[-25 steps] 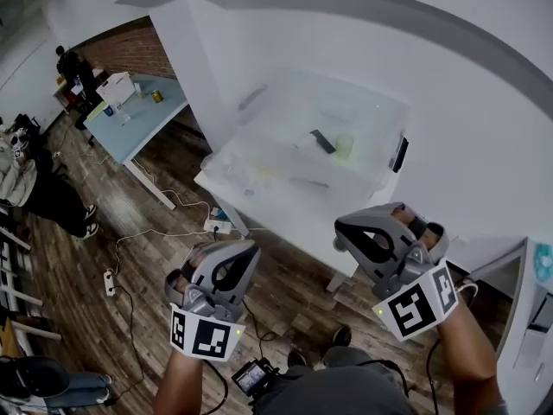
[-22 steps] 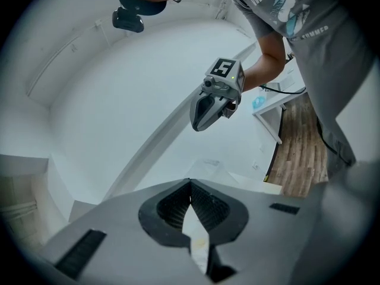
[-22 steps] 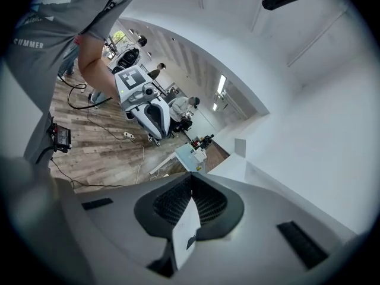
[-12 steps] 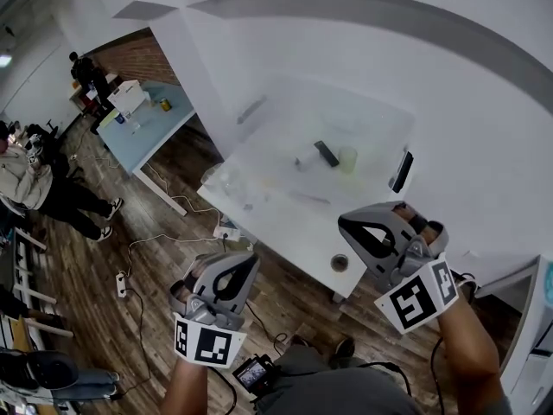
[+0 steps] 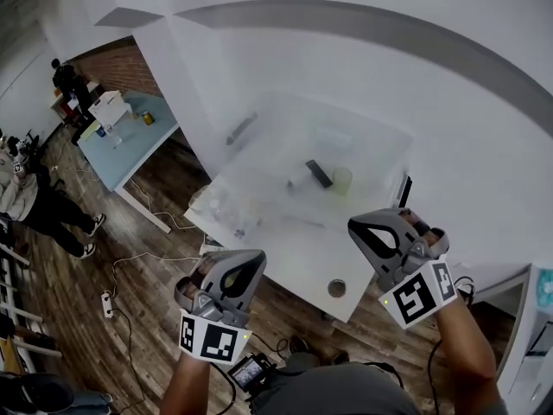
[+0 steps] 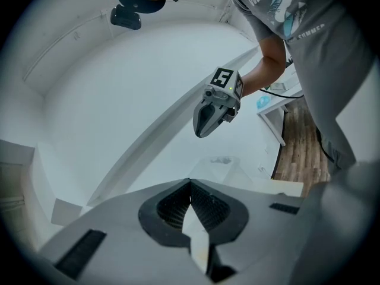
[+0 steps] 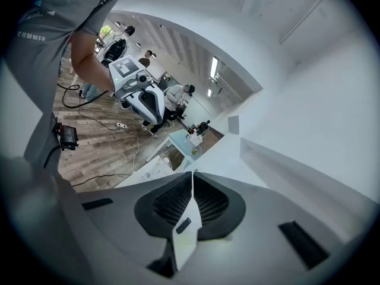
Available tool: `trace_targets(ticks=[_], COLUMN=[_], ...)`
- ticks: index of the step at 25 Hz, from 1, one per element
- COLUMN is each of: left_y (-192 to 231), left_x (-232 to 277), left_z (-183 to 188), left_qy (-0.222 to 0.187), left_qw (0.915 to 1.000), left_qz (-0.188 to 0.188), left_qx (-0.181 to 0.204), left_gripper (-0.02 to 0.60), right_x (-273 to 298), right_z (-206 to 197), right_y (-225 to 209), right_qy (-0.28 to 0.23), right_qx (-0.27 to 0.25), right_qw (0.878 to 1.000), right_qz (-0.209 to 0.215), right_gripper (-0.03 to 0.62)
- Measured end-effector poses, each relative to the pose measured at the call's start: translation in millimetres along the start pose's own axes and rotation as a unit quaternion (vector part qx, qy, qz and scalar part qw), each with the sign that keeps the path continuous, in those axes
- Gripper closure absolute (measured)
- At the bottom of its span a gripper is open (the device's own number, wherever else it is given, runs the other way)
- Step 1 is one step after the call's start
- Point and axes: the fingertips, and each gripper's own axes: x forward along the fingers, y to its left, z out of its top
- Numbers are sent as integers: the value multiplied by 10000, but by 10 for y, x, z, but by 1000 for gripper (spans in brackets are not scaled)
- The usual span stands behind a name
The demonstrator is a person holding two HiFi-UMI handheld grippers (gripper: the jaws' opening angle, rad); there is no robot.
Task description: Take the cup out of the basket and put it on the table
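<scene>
A pale green cup [image 5: 342, 180] stands inside a translucent basket [image 5: 380, 145] on the white table [image 5: 285, 258] in the head view. My left gripper [image 5: 251, 262] hangs shut and empty over the floor, short of the table's near edge. My right gripper [image 5: 356, 224] is also shut and empty, above the table's near right part, below the cup. In the left gripper view the jaws [image 6: 190, 183] meet, and the right gripper [image 6: 202, 130] shows ahead. In the right gripper view the jaws [image 7: 193, 174] are closed, and the left gripper [image 7: 155, 120] shows.
A black flat object [image 5: 319, 173] lies in the basket beside the cup. A dark phone-like thing [image 5: 403, 191] leans at the basket's right wall. A small round piece [image 5: 336, 289] sits near the table's front edge. A blue table [image 5: 121, 132], people [image 5: 34, 201] and floor cables [image 5: 108, 301] lie left.
The head view has shifted, so the table and basket sit lower and nearer. Both grippers have drifted slightly toward the table and stay shut.
</scene>
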Motion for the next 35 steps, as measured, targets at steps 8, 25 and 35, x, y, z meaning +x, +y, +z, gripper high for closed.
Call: trace_targets(ticks=[8, 25, 35], left_y=[277, 386, 391], left_x=[205, 693, 1032], left_z=[-349, -880, -1158], left_qy=[-324, 126, 540], left_qw=[9994, 9989, 9957], left_qz=[-154, -195, -44], left_qx=[-19, -411, -748], left_gripper=[572, 572, 572], right_x=[425, 1518, 2395], right_z=[-135, -1106, -2490], right_y=[-90, -441, -388], right_qy=[436, 983, 2137], right_qx=[166, 558, 1084], right_qw=[9989, 9919, 9589], right_qz=[-83, 574, 1516], right_gripper=[588, 561, 502])
